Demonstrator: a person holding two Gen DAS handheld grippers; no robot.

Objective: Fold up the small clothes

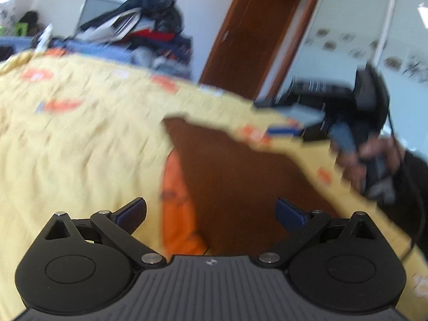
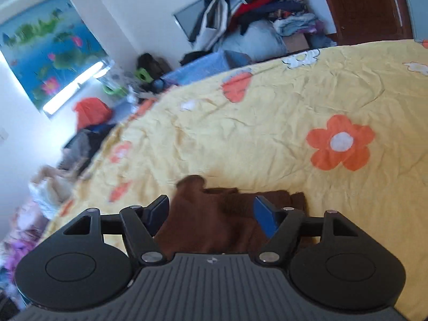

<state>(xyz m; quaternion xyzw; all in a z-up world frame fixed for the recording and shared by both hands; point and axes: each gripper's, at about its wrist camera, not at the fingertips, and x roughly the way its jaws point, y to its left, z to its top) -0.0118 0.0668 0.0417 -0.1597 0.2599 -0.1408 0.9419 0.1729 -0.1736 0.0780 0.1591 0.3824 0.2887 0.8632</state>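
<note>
A brown garment [image 2: 214, 222] is seen lying on the yellow flowered bedspread [image 2: 267, 133], partly folded, with an orange piece [image 1: 179, 214] beside or under its left edge in the left wrist view; whether that piece belongs to the garment cannot be told. The right gripper [image 2: 212, 214] is held just above the brown cloth with its jaws parted and nothing pinched between them. The left gripper [image 1: 211, 214] is likewise spread wide over the cloth, gripping nothing. The right gripper is also seen from the left wrist view, in a hand [image 1: 374, 155], blurred.

A risk is judged: with both grippers free, the fold may spring open, and a careless re-grasp may catch the bedspread along with the cloth and drag the wrinkles into the fold. The blur suggests quick motion, by which a loose edge could be knocked.

No brand, label or legible writing is shown; only a small emblem is stamped on each gripper body.
</note>
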